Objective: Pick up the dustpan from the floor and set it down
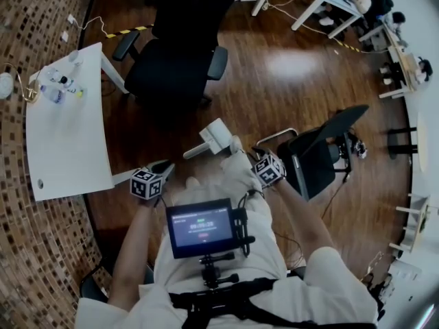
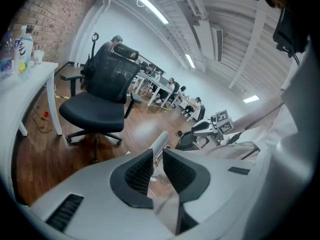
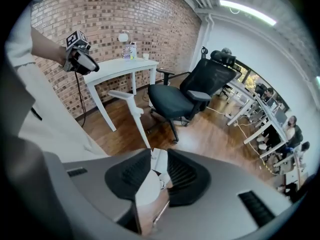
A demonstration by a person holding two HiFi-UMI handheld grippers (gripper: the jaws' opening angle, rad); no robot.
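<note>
Since my right gripper (image 3: 159,157) is clamped on the white dustpan (image 1: 218,137) held up at 12 o'clock and my left gripper (image 2: 157,157) sits barely cracked and empty, I want to lower it slow and level, clear of the black chair (image 1: 171,74) at 11.

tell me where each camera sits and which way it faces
Head view: on the person's head, facing down at the brown wooden floor; forearms, left claw, right claw show.
Left gripper view: on the left claw, facing the black office chair; jaws narrowly apart, empty.
Right gripper view: on the right claw, facing the white table; jaws clamp the white plastic dustpan.
Shared: all see that chair.
</note>
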